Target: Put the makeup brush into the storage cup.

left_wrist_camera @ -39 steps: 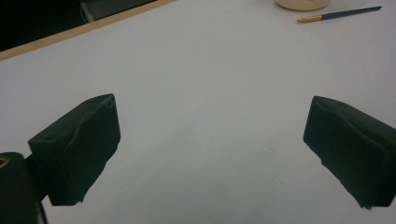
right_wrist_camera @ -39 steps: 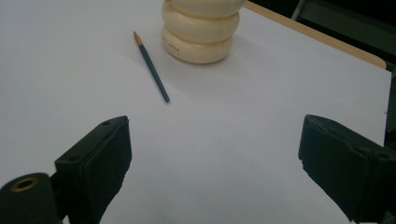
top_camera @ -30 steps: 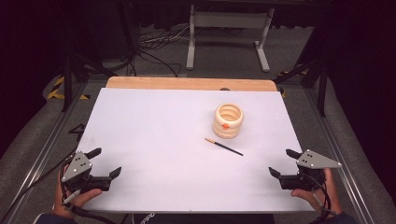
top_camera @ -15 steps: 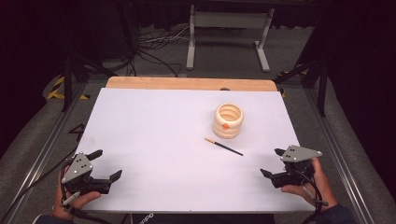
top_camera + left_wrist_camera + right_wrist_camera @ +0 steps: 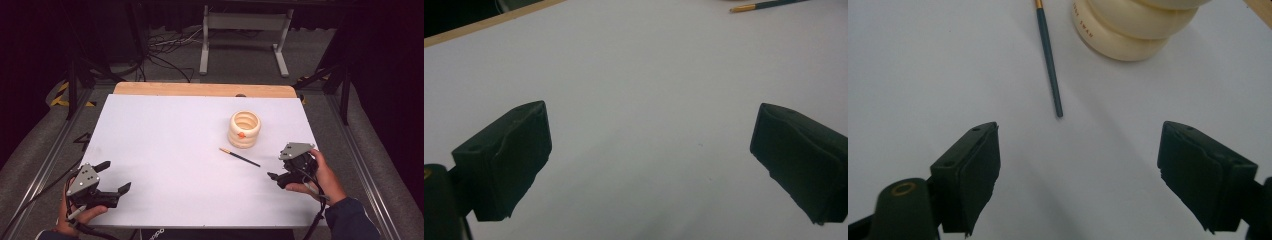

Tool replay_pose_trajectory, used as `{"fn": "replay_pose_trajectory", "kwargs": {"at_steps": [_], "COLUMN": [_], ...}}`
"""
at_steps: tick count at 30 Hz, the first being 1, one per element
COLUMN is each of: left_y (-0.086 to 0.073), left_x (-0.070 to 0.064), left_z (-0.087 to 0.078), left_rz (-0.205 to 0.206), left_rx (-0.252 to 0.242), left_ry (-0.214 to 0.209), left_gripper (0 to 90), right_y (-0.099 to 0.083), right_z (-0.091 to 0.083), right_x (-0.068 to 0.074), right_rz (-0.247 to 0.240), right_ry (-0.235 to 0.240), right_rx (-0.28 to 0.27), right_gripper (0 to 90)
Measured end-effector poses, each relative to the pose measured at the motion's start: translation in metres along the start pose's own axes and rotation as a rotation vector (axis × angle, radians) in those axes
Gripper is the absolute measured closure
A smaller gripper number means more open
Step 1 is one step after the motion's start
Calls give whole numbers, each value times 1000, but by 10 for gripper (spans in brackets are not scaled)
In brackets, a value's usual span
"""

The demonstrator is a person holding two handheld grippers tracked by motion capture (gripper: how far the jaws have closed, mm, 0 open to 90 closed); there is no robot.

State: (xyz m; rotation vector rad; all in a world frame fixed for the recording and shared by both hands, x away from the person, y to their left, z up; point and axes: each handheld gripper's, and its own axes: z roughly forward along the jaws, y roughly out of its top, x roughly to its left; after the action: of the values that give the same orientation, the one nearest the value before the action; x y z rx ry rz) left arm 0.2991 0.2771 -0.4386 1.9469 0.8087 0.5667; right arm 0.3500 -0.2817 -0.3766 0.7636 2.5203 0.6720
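Nothing was yet grasped: the paintbrush [image 5: 239, 157] lay beside the cream holder [image 5: 245, 129] near the tabletop's right edge. Right gripper [image 5: 1078, 175] faced it, jaws spread; left gripper [image 5: 114, 177] released, well apart.

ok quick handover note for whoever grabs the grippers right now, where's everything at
Left gripper: open, holding nothing, low over the near left of the white table, far from the work.
Right gripper: open, holding nothing, pointed at the near end of the paintbrush, short of it.
Paintbrush: lies flat on the table, gold ferrule end away from the right gripper, just in front of the cream ribbed holder and apart from it.
Holder: upright; nothing shows sticking out of it.
Done: nothing grasped or placed yet.
Left: probably close the right gripper on the brush handle, lift it and stand it in the holder.
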Motion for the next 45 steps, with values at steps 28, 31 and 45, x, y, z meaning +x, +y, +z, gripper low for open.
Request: {"fn": "replay_pose_trajectory", "kwargs": {"at_steps": [28, 31, 45], "left_y": [-1, -2, -3], "left_x": [1, 1, 3], "left_z": [2, 2, 3], "left_rz": [-4, -4, -9], "left_rx": [12, 14, 20], "left_ry": [-23, -27, -34], "left_gripper": [40, 41, 45], "right_y": [65, 67, 75], "right_z": [67, 74, 96], "right_x": [4, 4, 5], "right_rz": [-128, -132, -129], "right_ry": [100, 95, 114], "right_rx": [239, 261, 336], "right_gripper": [421, 428, 675]}}
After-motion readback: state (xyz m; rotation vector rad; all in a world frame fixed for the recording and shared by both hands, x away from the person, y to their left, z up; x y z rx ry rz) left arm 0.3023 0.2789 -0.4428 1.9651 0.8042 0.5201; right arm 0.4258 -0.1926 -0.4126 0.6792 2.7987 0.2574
